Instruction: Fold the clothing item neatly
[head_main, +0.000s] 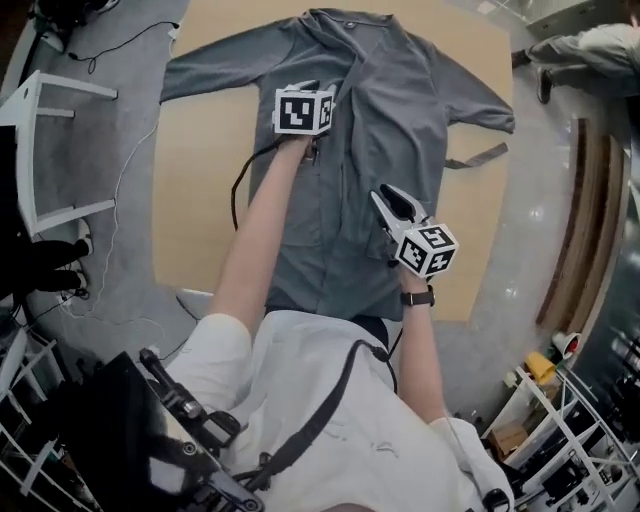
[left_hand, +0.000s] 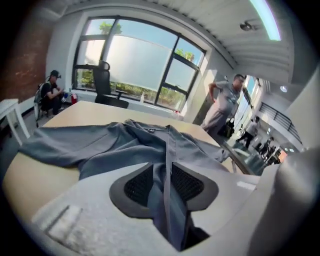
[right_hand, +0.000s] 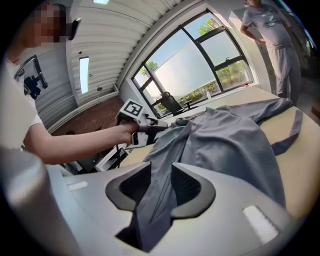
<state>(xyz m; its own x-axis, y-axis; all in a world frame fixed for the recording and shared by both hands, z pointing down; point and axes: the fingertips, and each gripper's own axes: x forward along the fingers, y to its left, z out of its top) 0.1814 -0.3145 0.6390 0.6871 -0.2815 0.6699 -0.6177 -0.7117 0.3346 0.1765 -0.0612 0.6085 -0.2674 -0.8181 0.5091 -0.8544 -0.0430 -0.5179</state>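
The table (head_main: 195, 200) is seen in the head view as a pale wooden top, bare along its left side. The garment (head_main: 390, 100), a grey robe-type item, is laid flat on it. Its long axis runs from the collar (head_main: 335, 20) at the top of the frame to the hem at the lower centre. The left sleeve (head_main: 220, 60) is spread towards the upper left.

The left gripper (head_main: 310, 150) is positioned at the centre of the frame, over the chest part of the front opening. In the left gripper view its jaws (left_hand: 162, 185) are seen apart. The front edge strip runs between them towards the collar and is not seen to be pressed by the pads.

The right gripper (head_main: 385, 203) is positioned lower and further right, nearer the hem. In the right gripper view its jaws (right_hand: 161, 187) are closed on a bunched fold of the front panel, which is raised off the table.

The right sleeve (head_main: 480, 100) and a loose tie (head_main: 480, 157) are spread towards the right edge.

Both grippers are thus set along the centre line. A lengthwise fold is judged to be intended, for which the left gripper needs a fresh grip on the strip already between its jaws
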